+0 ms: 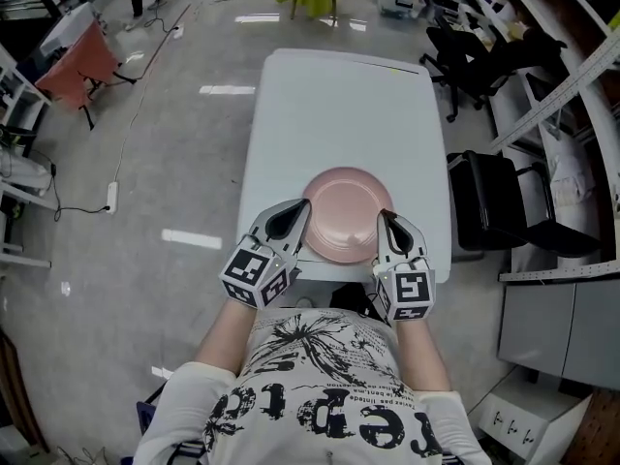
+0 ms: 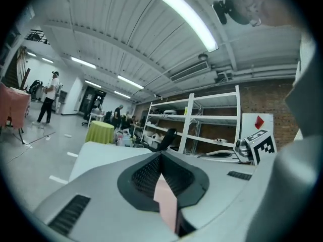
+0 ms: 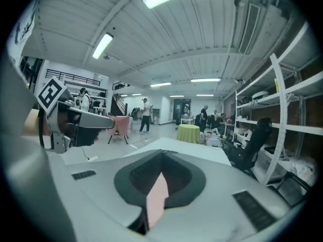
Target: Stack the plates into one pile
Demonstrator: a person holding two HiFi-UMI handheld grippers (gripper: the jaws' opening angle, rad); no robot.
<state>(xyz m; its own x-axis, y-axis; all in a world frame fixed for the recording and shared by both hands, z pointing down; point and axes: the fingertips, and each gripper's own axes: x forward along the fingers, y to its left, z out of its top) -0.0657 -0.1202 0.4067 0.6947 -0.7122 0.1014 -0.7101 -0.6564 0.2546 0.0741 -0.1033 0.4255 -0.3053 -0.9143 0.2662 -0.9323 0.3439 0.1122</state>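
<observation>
Head view: pink plate (image 1: 347,213) held betw. both grippers over near end of white worktop (image 1: 339,105). Left gripper (image 1: 291,219) is pinched tight on plate's left rim, right gripper (image 1: 392,229) likewise on right rim. Opp. sides, prob. so plate stays flat & balanced for carrying to a pile. Both gripper views show a thin pink edge clamped betw. the pads. Hands sit low, close to the person, grippers pointing fwd approx. level, marker cubes nearest the body. No 2nd plate in view.
</observation>
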